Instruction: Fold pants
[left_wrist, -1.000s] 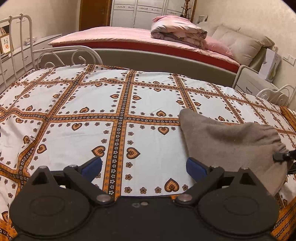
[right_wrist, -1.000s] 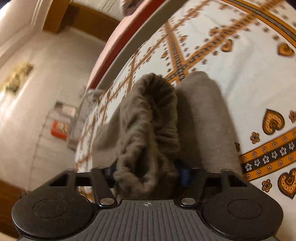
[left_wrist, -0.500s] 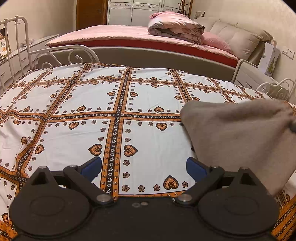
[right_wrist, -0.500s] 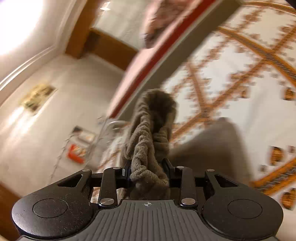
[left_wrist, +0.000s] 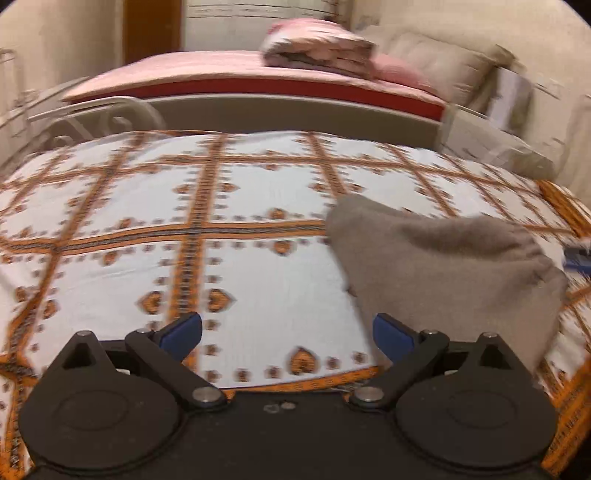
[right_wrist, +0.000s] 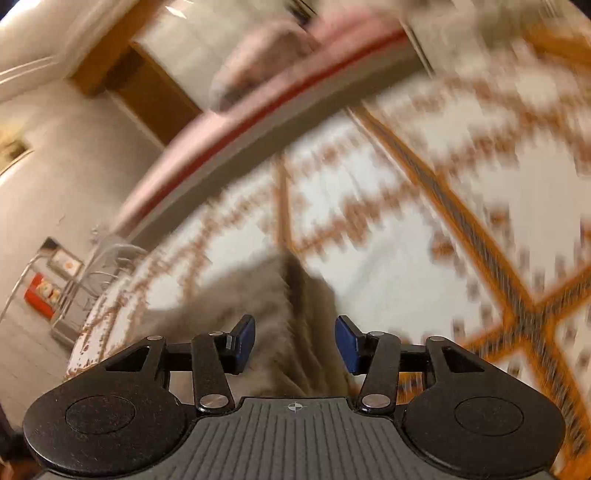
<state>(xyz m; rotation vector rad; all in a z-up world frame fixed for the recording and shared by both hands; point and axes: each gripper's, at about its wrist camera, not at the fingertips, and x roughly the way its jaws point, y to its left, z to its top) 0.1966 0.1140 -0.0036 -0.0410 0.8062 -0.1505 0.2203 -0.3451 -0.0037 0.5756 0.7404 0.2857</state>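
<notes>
The grey-brown pants (left_wrist: 447, 269) lie folded on the patterned bedspread (left_wrist: 229, 266), at the right of the left wrist view. My left gripper (left_wrist: 288, 334) is open and empty, low over the bedspread, just left of the pants. In the right wrist view, which is blurred by motion, my right gripper (right_wrist: 294, 341) is open, with the pants (right_wrist: 273, 317) lying under and ahead of its blue pads (right_wrist: 245, 336). The cloth is no longer clamped. A blue tip of the right gripper (left_wrist: 578, 258) shows at the far right edge of the left wrist view.
A white metal bed frame (left_wrist: 99, 118) borders the far left of the bed. Beyond it stands a second bed with pink bedding (left_wrist: 229, 70) and a folded quilt (left_wrist: 317, 42). Pillows (left_wrist: 439, 62) lean at the back right. A shelf rack (right_wrist: 55, 291) stands by the wall.
My right gripper has let go of the pants' waistband and opened; the pants have dropped back onto the bedspread. The left gripper has stayed open and shifted slightly.
</notes>
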